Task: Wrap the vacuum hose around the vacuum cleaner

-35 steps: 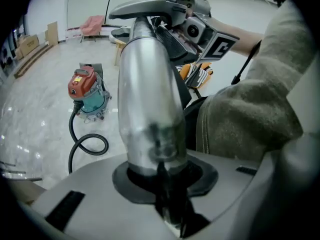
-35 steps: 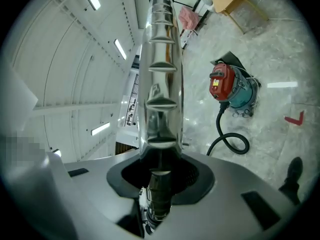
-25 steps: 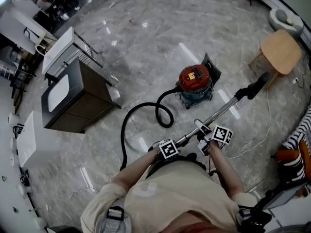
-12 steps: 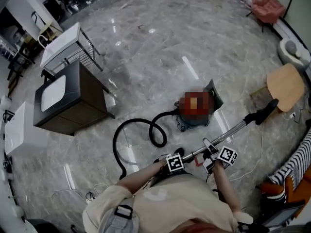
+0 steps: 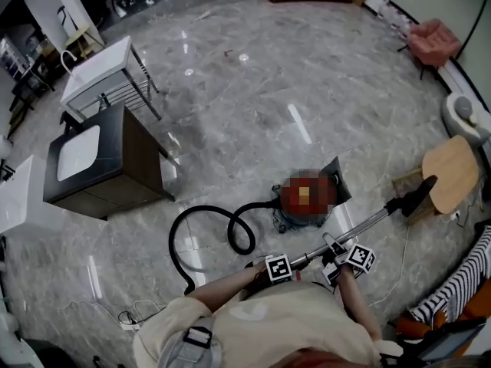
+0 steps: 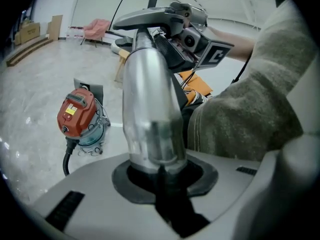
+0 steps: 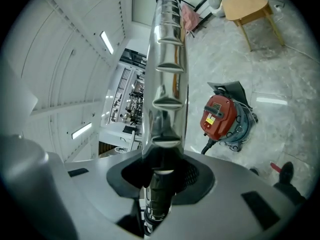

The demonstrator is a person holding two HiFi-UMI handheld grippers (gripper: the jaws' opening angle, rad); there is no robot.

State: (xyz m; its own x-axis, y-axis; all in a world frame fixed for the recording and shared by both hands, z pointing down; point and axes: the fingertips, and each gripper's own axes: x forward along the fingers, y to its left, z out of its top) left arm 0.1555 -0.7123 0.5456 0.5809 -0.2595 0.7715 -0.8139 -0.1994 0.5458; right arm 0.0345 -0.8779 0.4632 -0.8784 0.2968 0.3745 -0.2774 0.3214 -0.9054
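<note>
Head view: person stands on grey marble floor (image 5: 253, 90), both grippers on the chrome wand (image 5: 360, 227) of the vacuum.
- Left gripper (image 5: 285, 265) jaws are clamped round the curved lower end of the wand (image 6: 150, 109); tube sits tight between them in the left gripper view (image 6: 160, 174).
- Right gripper (image 5: 344, 257) sits just beside it, further up the same tube. Jaws are closed on the ridged section of the wand (image 7: 167, 84), seen in the right gripper view (image 7: 160, 179).
- Wand slants up and right to the black floor nozzle (image 5: 416, 194), held off the floor near a wooden stool (image 5: 453, 171).

Vacuum cleaner (image 5: 303, 219), red top over a blue-grey body, stands upright on the floor just ahead of the hands (image 6: 80, 116) (image 7: 222, 116). Black hose (image 5: 178, 240) leaves its left side, makes a small loop, then a wide arc on the floor back toward the person. It lies loose beside the vacuum, not wrapped around it.

Dark cabinet (image 5: 115, 167) stands at left, well apart; pink chair (image 5: 431, 41) at far right.
</note>
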